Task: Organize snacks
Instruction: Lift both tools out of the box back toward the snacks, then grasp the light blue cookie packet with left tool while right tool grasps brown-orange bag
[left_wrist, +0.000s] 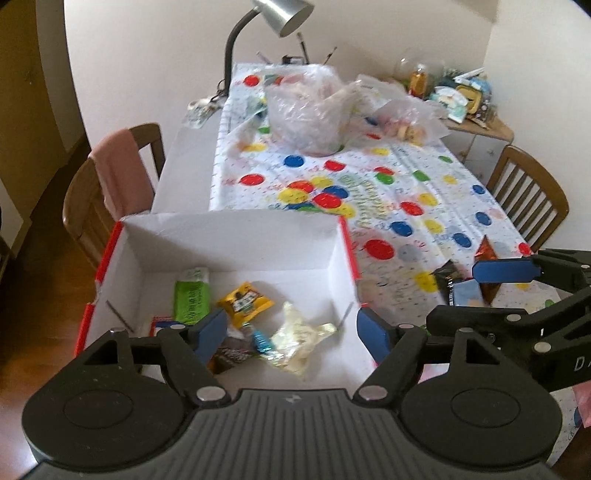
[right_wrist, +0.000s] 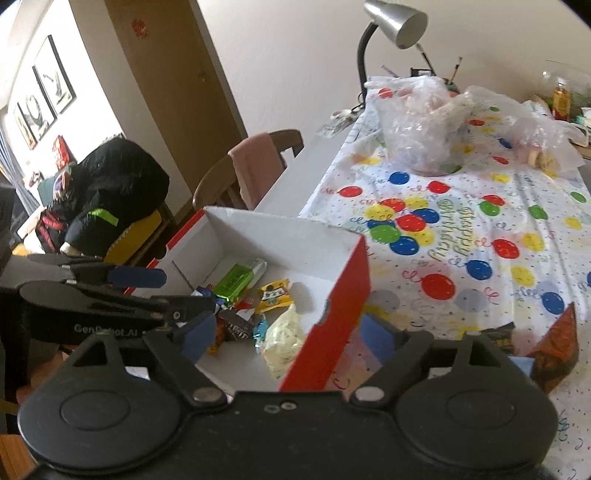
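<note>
A red box with a white inside (left_wrist: 236, 240) (right_wrist: 343, 280) sits at the table's near left corner. It holds several snacks: a green bar (left_wrist: 190, 295) (right_wrist: 234, 281), a yellow packet (left_wrist: 245, 301) (right_wrist: 275, 291), a pale cream packet (left_wrist: 299, 338) (right_wrist: 282, 338), a dark chocolate packet (right_wrist: 234, 326). My left gripper (left_wrist: 293, 332) is open and empty above the box. My right gripper (right_wrist: 284, 336) is open and empty, straddling the box's right wall. On the cloth to the right lie an orange-brown packet (left_wrist: 487, 258) (right_wrist: 557, 343), a black packet (left_wrist: 447, 277) and a light blue packet (left_wrist: 467, 293).
A balloon-print tablecloth (left_wrist: 406, 184) covers the table. Clear plastic bags (left_wrist: 306, 107) (right_wrist: 424, 122) sit at the far end by a desk lamp (left_wrist: 280, 14). Wooden chairs stand left (left_wrist: 110, 184) and right (left_wrist: 528, 199). A cluttered side table (left_wrist: 476, 118) stands far right.
</note>
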